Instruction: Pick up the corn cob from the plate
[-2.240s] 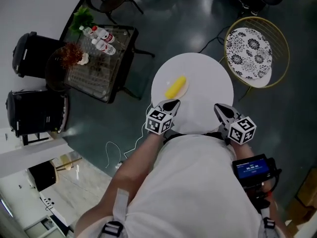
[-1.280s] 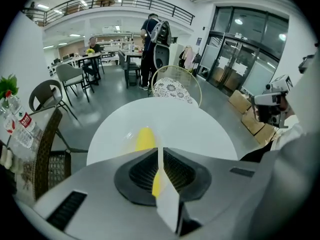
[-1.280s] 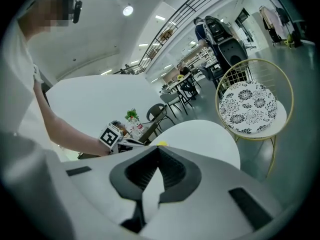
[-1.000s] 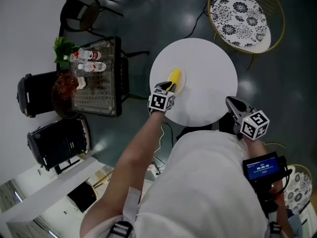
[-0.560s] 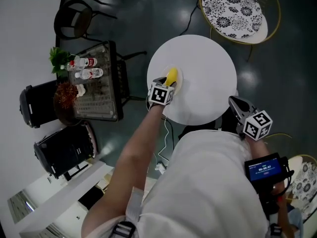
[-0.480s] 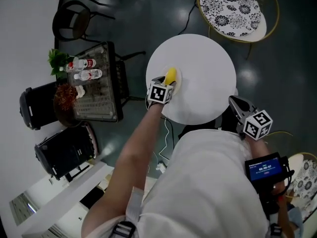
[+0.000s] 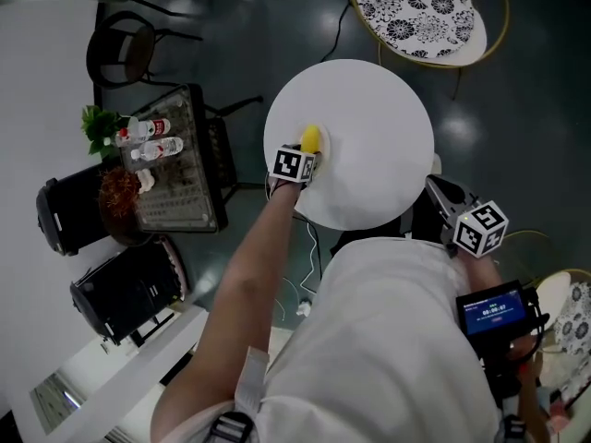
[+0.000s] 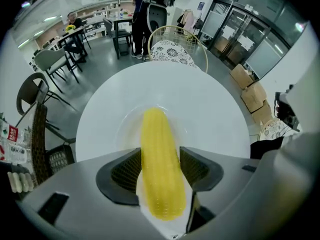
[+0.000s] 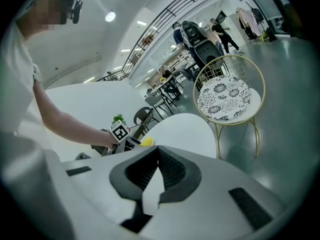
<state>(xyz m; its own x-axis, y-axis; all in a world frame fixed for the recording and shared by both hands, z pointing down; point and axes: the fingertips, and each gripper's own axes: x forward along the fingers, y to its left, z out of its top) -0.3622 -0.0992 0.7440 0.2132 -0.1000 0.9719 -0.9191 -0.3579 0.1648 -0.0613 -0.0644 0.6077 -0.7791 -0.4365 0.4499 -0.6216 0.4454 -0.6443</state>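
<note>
Tabletop (image 7: 388, 146): plate (image 8: 128, 130) bears corn cob (image 8: 158, 169) within left gripper (image 8: 160, 154), jaws just opened.

A gold wire chair with floral cushion (image 7: 420, 12) is standing near a round white table (image 7: 374, 141); clear plastic bottles (image 7: 152, 137) are lying on a black mesh table (image 7: 182, 194).

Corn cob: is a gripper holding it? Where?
Nothing is held yet. The left gripper, jaws just opened, straddles the corn cob at its near end without squeezing. The right gripper is shut, empty.
</note>
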